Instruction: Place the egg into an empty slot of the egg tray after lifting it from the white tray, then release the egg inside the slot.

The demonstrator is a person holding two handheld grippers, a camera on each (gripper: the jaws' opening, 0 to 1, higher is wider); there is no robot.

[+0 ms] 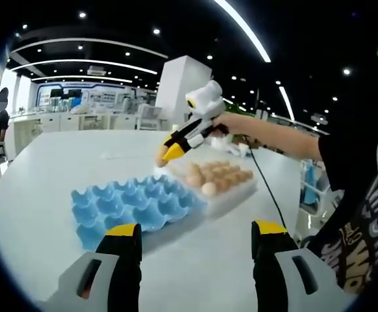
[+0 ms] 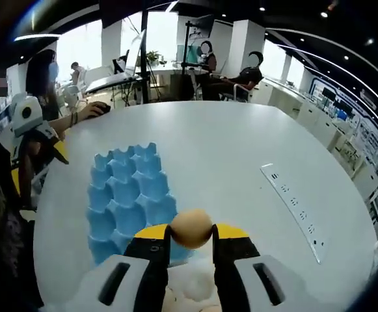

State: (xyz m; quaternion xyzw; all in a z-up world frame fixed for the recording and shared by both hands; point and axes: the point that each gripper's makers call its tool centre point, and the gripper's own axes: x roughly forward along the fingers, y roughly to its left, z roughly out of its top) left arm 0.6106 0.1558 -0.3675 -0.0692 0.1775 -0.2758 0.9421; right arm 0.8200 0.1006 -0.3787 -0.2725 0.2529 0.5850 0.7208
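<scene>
The right gripper (image 2: 191,242) has the egg (image 2: 191,227) pinched between its 2 fingers, up in the air above the near edge of the white tray (image 1: 237,194) and just short of the blue egg tray (image 2: 127,195). The left gripper (image 1: 198,237) hangs back over the tabletop (image 2: 228,162) with fingers spread wide, holding nothing. The grip looks thin on that round shell, so I reckon a squeeze too hard could crack it, or a tilt could let it roll out before it reaches a slot.

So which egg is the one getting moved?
Find the big white table, then the blue egg tray on it. Beside it, the right gripper is shut on one egg, held up in the air, while the other eggs lie in the white tray.
</scene>
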